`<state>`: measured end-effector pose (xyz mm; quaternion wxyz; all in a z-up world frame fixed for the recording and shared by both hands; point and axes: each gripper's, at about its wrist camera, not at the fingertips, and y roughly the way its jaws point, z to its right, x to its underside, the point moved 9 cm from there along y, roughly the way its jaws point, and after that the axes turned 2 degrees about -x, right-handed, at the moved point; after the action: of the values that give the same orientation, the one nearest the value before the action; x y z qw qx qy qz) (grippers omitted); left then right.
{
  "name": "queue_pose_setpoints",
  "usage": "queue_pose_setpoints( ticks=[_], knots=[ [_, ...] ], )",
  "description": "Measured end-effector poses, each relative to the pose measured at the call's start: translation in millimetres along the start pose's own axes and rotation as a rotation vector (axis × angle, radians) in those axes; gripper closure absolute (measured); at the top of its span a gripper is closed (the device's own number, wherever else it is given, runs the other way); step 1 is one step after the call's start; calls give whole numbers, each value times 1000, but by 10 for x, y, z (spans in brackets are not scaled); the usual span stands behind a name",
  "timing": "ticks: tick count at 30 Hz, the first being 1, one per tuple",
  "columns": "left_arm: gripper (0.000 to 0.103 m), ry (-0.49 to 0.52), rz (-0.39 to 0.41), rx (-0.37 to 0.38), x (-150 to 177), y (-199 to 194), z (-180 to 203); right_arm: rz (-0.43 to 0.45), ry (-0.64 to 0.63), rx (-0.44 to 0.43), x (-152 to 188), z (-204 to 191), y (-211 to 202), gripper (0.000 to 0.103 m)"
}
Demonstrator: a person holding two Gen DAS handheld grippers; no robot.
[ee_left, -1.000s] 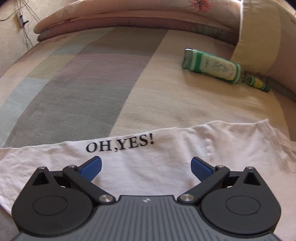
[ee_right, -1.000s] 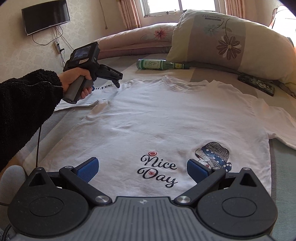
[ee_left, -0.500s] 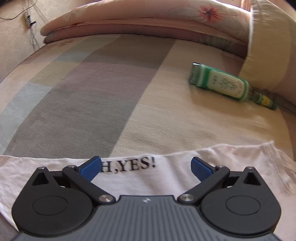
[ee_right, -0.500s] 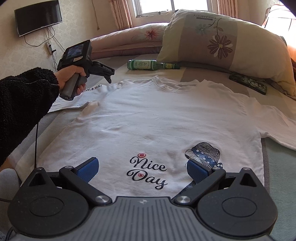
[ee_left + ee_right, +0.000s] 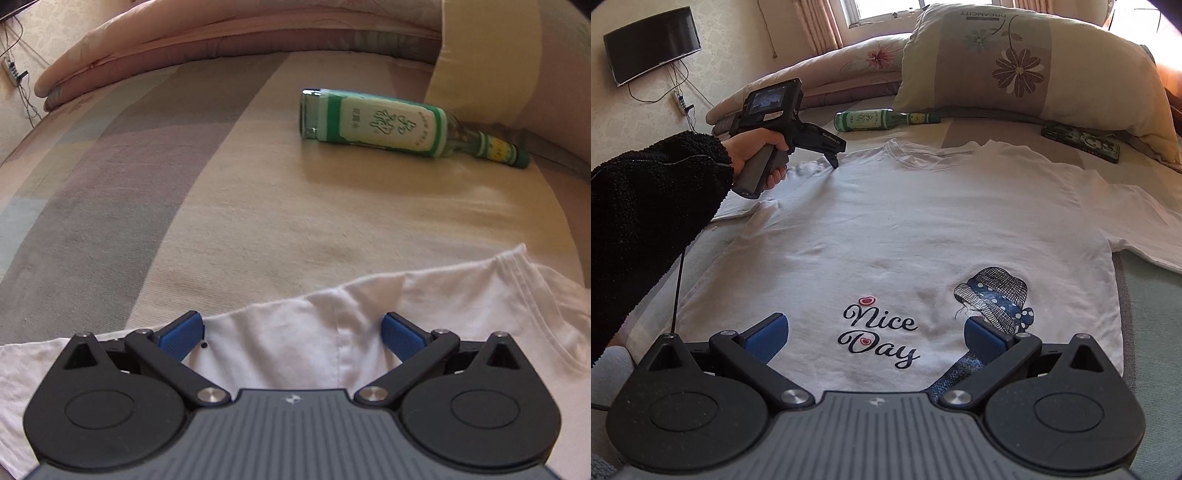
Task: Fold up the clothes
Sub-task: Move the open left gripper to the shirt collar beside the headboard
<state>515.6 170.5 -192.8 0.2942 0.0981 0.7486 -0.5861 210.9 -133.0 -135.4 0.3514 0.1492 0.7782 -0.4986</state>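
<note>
Bed (image 5: 1152, 295) with a striped cover carries everything here, and a white T-shirt (image 5: 905, 229) lies spread flat across it, front side up, printed with "Nice Day" (image 5: 879, 336) and a figure in a dotted hat (image 5: 993, 295). A large flowered pillow (image 5: 1027, 66) leans at the head of the bed, with a folded quilt (image 5: 849, 62) to its left. A wall-mounted television (image 5: 652, 44) hangs on the left wall. A green glass bottle (image 5: 399, 125) lies on its side just beyond the shirt's collar, and a dark flat box (image 5: 1082, 142) rests beside the pillow. A black fuzzy sleeve (image 5: 646, 206) ends in the left hand (image 5: 757, 155) gripping a handle. The left claw (image 5: 291, 332) is spread wide, low over the shirt's shoulder seam near the collar. The right claw (image 5: 873, 338) is spread wide too, empty, above the shirt's lower part near the print.
</note>
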Motion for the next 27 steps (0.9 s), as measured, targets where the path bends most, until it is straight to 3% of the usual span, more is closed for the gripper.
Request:
queue_pose_setpoints(
  ticks=[2,4,10,13,15,20,22,27],
  knots=[
    [1,-11,10,-8,-41,-52,11,4,3,6,1,12,-12,0],
    [1,9,37,47,-29,-204,141,9,5,13,-1,20,-26,0],
    [1,130,58,361,69,-789,1043,12,26,-2,24,40,-68,0],
    [1,201,40,470,127,-919,1564,19,34,12,56,101,-106,0],
    [1,232,16,495,155,-908,1869,31,38,28,79,162,-141,0],
    [1,169,-93,636,236,-811,2362,47,110,32,165,416,-203,0],
    [1,153,-112,636,242,-725,2468,46,151,40,208,546,-207,0],
    [1,111,-37,575,61,-574,2566,68,234,25,224,736,-317,0]
  ],
)
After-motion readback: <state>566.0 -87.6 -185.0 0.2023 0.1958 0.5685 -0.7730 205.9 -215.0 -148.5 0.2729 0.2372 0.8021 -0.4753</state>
